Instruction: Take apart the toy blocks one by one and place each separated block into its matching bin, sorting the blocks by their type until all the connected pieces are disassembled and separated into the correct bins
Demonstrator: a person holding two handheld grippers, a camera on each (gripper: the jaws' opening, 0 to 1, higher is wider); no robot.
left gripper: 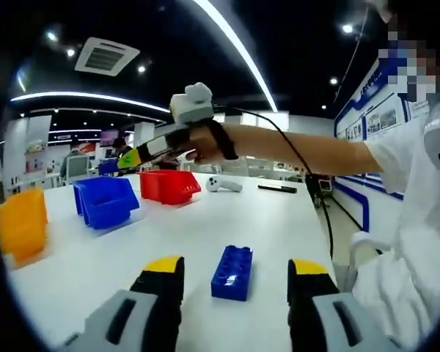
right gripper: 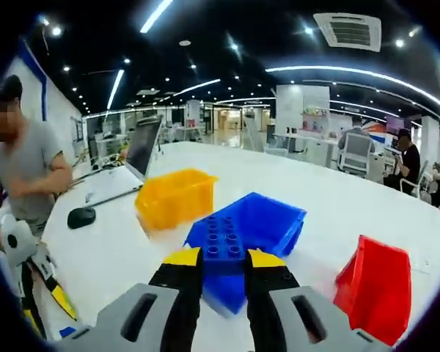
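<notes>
Blue studded plastic toy block, clamped between the yellow-tipped jaws of the right gripper, held above the open blue plastic bin. Seen from the left gripper view, carried high over the white table in the right gripper, just above the blue bin. Judged as the drop-off step: one separated piece at its matching bin, not yet let go.

Second blue studded toy block lay flat on the table, nearer than the blue bin, between the spread, empty jaws of the left gripper and touched by neither.

Yellow plastic bin stood just beside the blue bin on one side, red plastic bin on the other.

Next, probably: lower slightly over the blue bin, open the right jaws, then close the left pair on the lying block.
</notes>
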